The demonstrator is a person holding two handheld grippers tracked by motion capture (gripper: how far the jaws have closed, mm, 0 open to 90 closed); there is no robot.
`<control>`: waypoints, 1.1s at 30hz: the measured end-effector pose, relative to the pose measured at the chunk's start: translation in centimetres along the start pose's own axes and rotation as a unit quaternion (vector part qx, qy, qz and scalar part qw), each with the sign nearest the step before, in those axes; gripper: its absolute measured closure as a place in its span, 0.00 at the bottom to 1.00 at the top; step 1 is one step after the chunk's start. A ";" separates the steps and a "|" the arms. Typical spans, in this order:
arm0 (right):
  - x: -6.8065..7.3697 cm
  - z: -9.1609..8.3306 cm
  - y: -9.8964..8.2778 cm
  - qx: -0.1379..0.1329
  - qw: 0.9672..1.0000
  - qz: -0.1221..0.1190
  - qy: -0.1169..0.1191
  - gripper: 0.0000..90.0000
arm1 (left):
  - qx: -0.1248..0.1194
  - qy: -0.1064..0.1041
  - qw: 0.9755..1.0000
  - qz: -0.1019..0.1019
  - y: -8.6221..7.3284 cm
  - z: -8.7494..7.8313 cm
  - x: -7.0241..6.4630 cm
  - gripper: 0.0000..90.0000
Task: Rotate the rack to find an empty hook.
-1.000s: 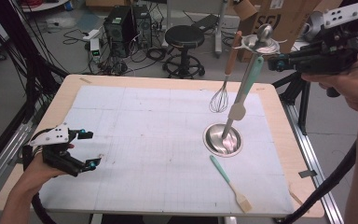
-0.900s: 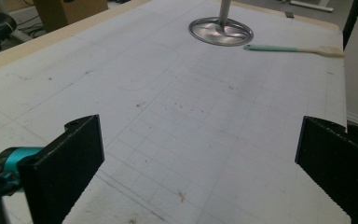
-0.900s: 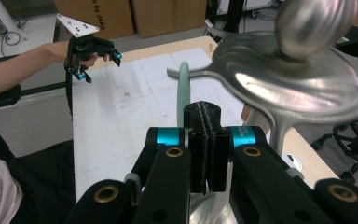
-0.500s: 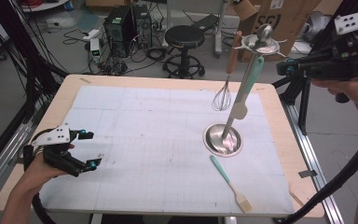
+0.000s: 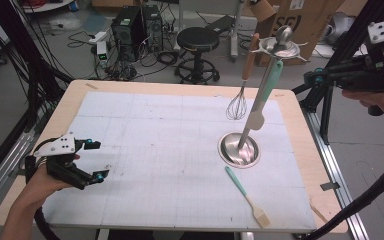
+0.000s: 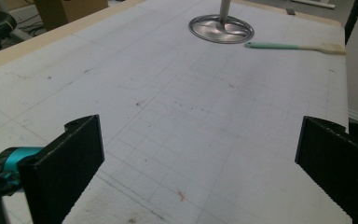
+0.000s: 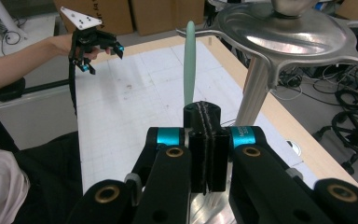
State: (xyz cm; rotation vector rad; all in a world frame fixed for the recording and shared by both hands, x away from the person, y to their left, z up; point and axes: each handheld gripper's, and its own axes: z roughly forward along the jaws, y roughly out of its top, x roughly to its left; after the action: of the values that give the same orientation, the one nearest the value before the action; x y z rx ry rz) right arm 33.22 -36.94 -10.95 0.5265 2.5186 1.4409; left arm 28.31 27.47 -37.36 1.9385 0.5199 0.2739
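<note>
Your right gripper (image 5: 314, 77) is up off the table's (image 5: 300, 130) right edge, jaws pressed fully together with nothing between them. In the right gripper view the pads meet flat, and just past their tips hangs the mint-handled utensil (image 7: 189, 65) from the steel rack (image 5: 279, 46). The jaws sit near it, apart, no contact.

The rack stands upright on its round base (image 5: 238, 149), right of centre on the white grid mat (image 5: 150, 150). Two utensils hang off the top plate: the mint-handled one (image 5: 265, 95), leaning down along the pole toward the base, and a whisk (image 5: 239, 100) with a wooden handle on the far side. What the mint one's lower end is I can't make out from the high view (it merges with the pole and the shiny base).

Loose on the mat: a spatula (image 5: 245, 195) with a mint handle and a wooden blade, lying flat just in front of the base, blade toward the near right corner. The left gripper view shows it (image 6: 293, 46) beside the base (image 6: 221, 29), not touching.

Your left gripper (image 5: 94, 160) is at the near left of the mat, jaws spread wide, empty, bare mat between them. It's well apart from the rack.
</note>
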 end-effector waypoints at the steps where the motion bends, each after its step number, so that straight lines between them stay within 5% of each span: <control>1: 0.0 -0.1 0.0 0.001 1.000 -0.001 -0.001 0.99 | 0.000 0.000 1.000 -0.001 0.0 0.0 0.0 0.02; 19: -2.0 -1.7 0.1 -0.003 1.000 0.015 -0.022 0.99 | 0.007 0.003 1.000 -0.002 -0.1 0.1 0.1 0.02; 33: -2.7 -0.9 1.4 -0.004 1.000 0.007 -0.025 0.99 | 0.008 0.003 1.000 -0.003 -0.1 0.1 0.1 0.02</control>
State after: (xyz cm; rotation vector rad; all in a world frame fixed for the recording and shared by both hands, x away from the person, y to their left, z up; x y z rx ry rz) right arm 35.68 -38.00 -9.30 0.5727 2.4749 1.4230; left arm 28.44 27.48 -37.51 1.9526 0.5323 0.2723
